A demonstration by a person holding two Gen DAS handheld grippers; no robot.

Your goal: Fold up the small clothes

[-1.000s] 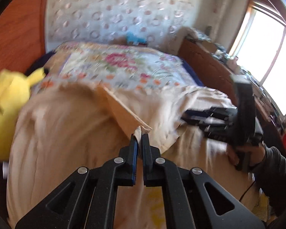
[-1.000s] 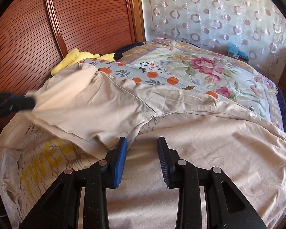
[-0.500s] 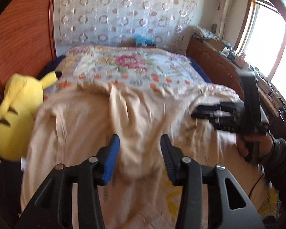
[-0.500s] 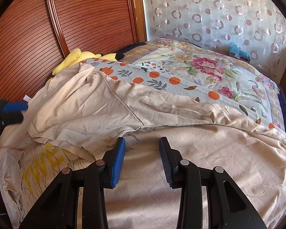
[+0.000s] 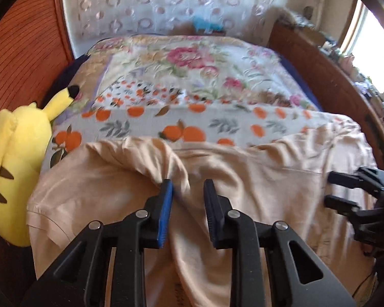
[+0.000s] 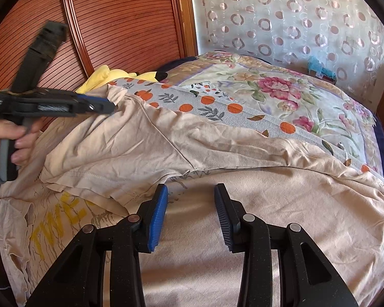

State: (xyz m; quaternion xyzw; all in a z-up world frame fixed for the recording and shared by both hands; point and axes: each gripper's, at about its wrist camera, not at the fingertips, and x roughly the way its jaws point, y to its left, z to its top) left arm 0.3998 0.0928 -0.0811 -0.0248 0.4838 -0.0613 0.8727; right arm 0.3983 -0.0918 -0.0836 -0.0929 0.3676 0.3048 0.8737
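Left hand-held gripper [image 5: 188, 189] is closing, a ridge of the beige T-shirt [image 6: 217, 230] between its jaws; right hand-held gripper [image 6: 190, 199] hovers part-open, empty, over the shirt on the bed [image 6: 281, 87]. Best pinch only the top layer, then draw the fold flat.

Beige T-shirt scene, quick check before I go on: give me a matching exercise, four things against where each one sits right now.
Things:
1. yellow plush toy
2. beige T-shirt
3. left gripper
4. right gripper

Places:
A. spread over the near part of the bed
B. over flat cloth beside the yellow lettering, nothing between its fingers
C. wedged between the bed and the wooden panel
D. at a bunched fold of the shirt, jaws closing around it

Pairs: 1-C, 2-A, 3-D, 4-B
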